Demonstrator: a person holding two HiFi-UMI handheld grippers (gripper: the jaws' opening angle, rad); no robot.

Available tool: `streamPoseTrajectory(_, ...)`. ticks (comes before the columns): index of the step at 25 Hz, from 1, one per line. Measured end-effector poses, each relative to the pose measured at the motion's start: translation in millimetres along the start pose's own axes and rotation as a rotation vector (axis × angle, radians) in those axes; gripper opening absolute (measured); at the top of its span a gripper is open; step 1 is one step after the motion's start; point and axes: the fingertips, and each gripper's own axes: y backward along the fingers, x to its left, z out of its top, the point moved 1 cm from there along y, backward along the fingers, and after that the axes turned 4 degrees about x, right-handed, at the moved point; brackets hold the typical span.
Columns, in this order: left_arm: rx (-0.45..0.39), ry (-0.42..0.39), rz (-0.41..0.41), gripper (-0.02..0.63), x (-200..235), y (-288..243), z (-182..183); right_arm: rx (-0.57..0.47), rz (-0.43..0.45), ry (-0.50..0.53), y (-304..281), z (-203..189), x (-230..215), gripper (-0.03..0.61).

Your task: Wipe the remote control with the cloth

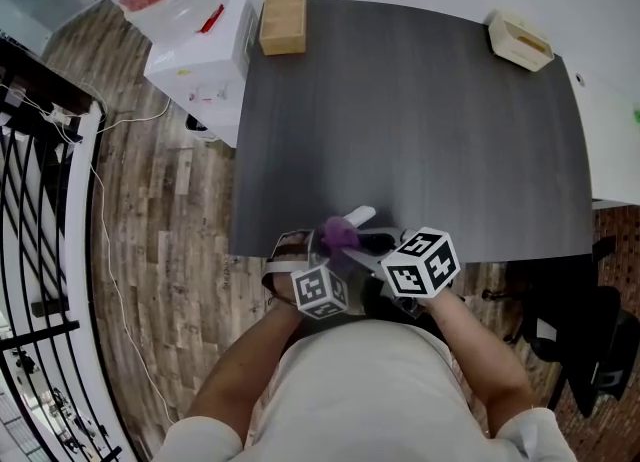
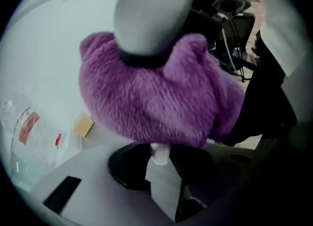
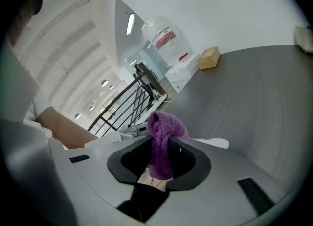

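Note:
The purple cloth (image 1: 338, 235) is bunched over the white remote control (image 1: 360, 216) just above the front edge of the dark table (image 1: 420, 120). In the left gripper view the cloth (image 2: 161, 98) wraps the middle of the remote (image 2: 154, 12), whose near end sits between the jaws of my left gripper (image 2: 159, 155), shut on it. My right gripper (image 3: 159, 169) is shut on the cloth (image 3: 164, 137), which hangs up out of its jaws; a bit of the remote (image 3: 215, 143) shows past it. In the head view the left gripper (image 1: 318, 262) and right gripper (image 1: 372, 250) are close together.
A wooden box (image 1: 283, 20) stands at the table's back left corner and a beige holder (image 1: 520, 40) at the back right. A water dispenser (image 1: 200, 55) stands left of the table, a black railing (image 1: 30, 200) further left, a black chair (image 1: 590, 345) at right.

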Motion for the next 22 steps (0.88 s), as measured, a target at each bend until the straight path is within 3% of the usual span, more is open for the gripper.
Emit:
streamPoseTrajectory(3,0.004,-0.009,0.004,0.106,-1,-3,3,0.014,-0.133,0.029,19,-11,-26,0.104)
streamPoseTrajectory(6,-0.001,-0.053,-0.010,0.106,-9,-5,6,0.132,-0.257,0.063,23,-41,-50,0.104)
streamPoseTrajectory(10,0.027,-0.164,-0.066,0.112,-25,-8,-5,0.204,-0.282,0.021,9,-62,-61,0.104)
streamPoseTrajectory(18,0.026,-0.316,-0.213,0.265,-42,1,-8,0.250,-0.370,-0.039,10,-75,-92,0.104)
streamPoseTrajectory(20,0.023,-0.295,-0.264,0.281,-46,5,-11,0.251,-0.381,-0.046,9,-74,-97,0.104)
streamPoseTrajectory(22,0.019,-0.185,-0.302,0.281,-45,7,-15,0.250,-0.397,-0.046,9,-72,-101,0.104)
